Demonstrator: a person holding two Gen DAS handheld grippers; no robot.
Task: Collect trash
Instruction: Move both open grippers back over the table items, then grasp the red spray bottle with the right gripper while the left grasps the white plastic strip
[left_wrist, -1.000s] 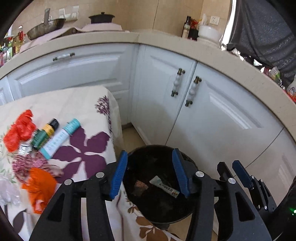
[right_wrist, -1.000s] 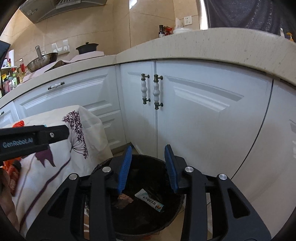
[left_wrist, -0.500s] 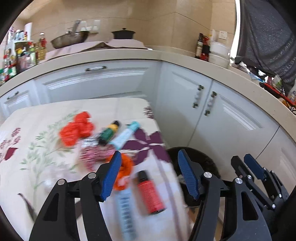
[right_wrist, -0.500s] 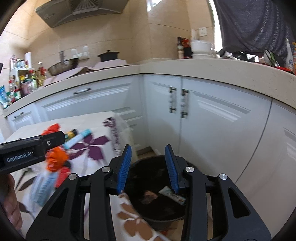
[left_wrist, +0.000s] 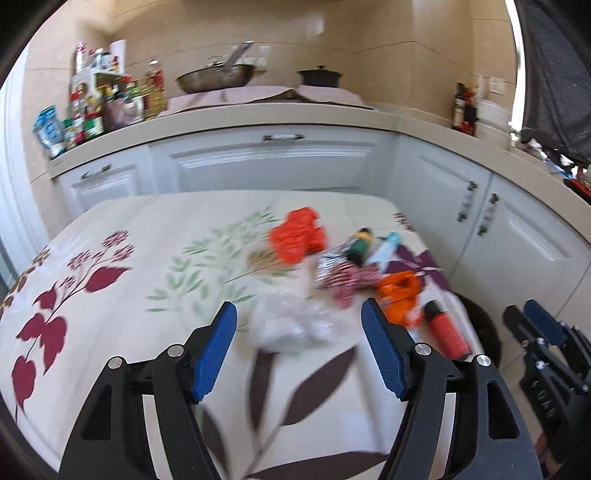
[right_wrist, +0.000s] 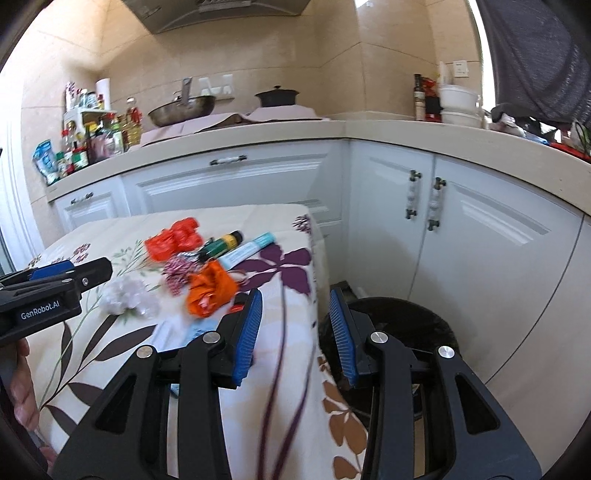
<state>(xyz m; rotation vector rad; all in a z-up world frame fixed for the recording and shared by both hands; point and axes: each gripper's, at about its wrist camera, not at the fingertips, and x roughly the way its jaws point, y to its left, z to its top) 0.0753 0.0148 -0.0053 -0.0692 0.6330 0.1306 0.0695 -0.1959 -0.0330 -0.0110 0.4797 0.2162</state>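
The left gripper (left_wrist: 299, 343) is released, with its jaws wide apart and nothing between them. The clear crumpled plastic (left_wrist: 291, 325) lies on the floral tablecloth (left_wrist: 122, 295) straight ahead at 12 o'clock, just beyond the blue fingertips (left_wrist: 218, 343) and centred between them. It has no clear long axis; it is a loose heap, so I judge any jaw angle will do. The left gripper is the nearer one to it. The right gripper (right_wrist: 295, 332) is also released and empty; it hangs over the table edge, with the black trash bin (right_wrist: 406, 314) at its 1 o'clock on the floor. The orange wrapper (right_wrist: 210, 291) lies at its 10 o'clock, and the red bottle (left_wrist: 445, 330) at the left gripper's 2 o'clock.
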